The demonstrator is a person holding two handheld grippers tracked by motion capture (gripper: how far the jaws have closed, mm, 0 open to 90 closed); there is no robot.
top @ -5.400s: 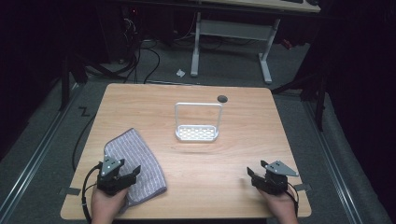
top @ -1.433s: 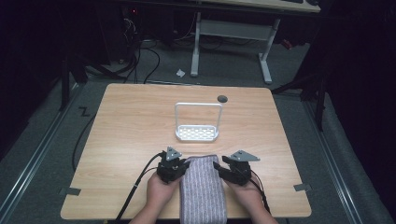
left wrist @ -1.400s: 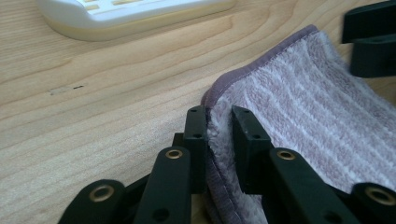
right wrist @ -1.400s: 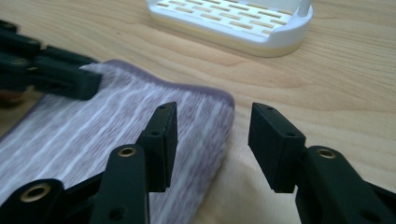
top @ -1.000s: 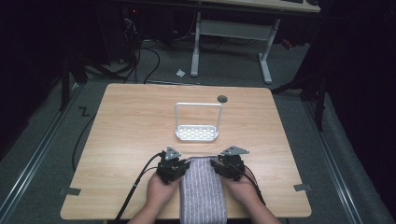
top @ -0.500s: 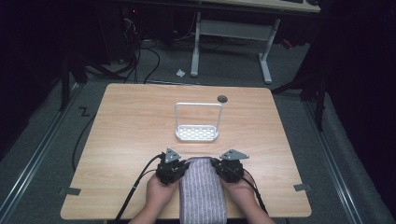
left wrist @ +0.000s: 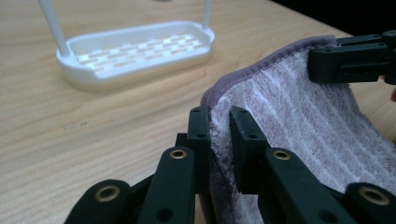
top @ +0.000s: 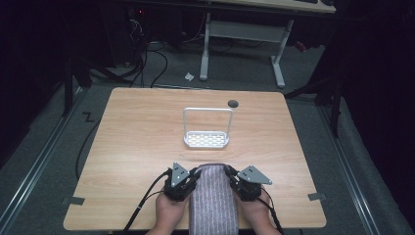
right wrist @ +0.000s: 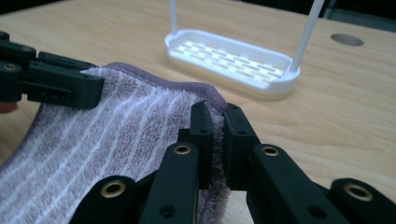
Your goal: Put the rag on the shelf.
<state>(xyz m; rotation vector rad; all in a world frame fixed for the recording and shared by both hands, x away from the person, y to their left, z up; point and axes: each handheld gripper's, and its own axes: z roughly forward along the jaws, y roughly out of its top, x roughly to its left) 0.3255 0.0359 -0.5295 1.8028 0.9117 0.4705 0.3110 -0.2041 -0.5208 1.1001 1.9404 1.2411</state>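
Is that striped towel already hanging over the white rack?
No, the towel is held between the left gripper and right gripper, short of the rack, which stands bare.

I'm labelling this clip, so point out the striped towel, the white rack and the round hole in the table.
striped towel (top: 213,196), high view, middle of the cloth.
white rack (top: 206,140), high view, its perforated base.
round hole (top: 233,103), high view, its dark centre.
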